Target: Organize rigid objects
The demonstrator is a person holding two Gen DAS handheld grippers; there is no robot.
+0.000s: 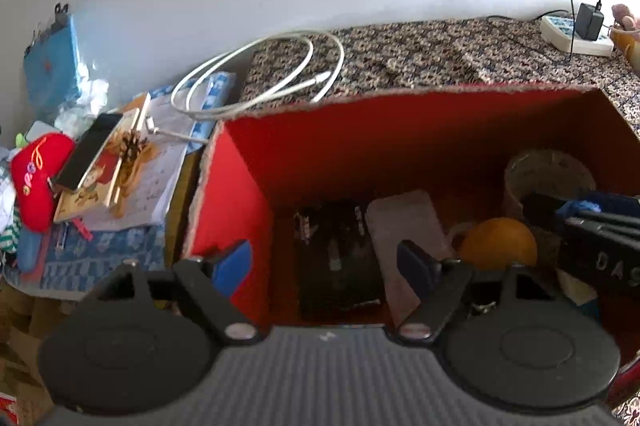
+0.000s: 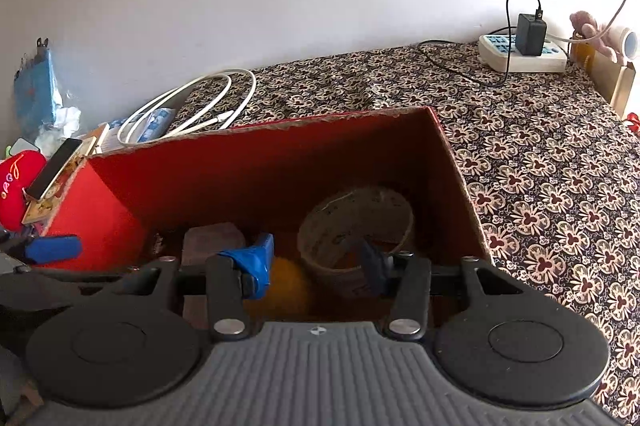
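A red cardboard box (image 1: pixel 240 194) stands open on the patterned cloth; it also shows in the right wrist view (image 2: pixel 120 202). Inside lie a black rectangular object (image 1: pixel 336 254), a pale flat slab (image 1: pixel 404 222), an orange ball (image 1: pixel 498 244) and a paper cup (image 1: pixel 548 170). My left gripper (image 1: pixel 324 262) is open and empty above the box's left half. My right gripper (image 2: pixel 316 262) is open and empty above the ball (image 2: pixel 286 282) and the cup (image 2: pixel 356 226); its arm shows at the right of the left wrist view (image 1: pixel 600 242).
A white cable (image 1: pixel 260 74) coils behind the box. Left of the box lie books (image 1: pixel 120 170), a black phone (image 1: pixel 90 150) and a red plush (image 1: pixel 38 178). A power strip with a black charger (image 2: pixel 528 46) sits at the far right.
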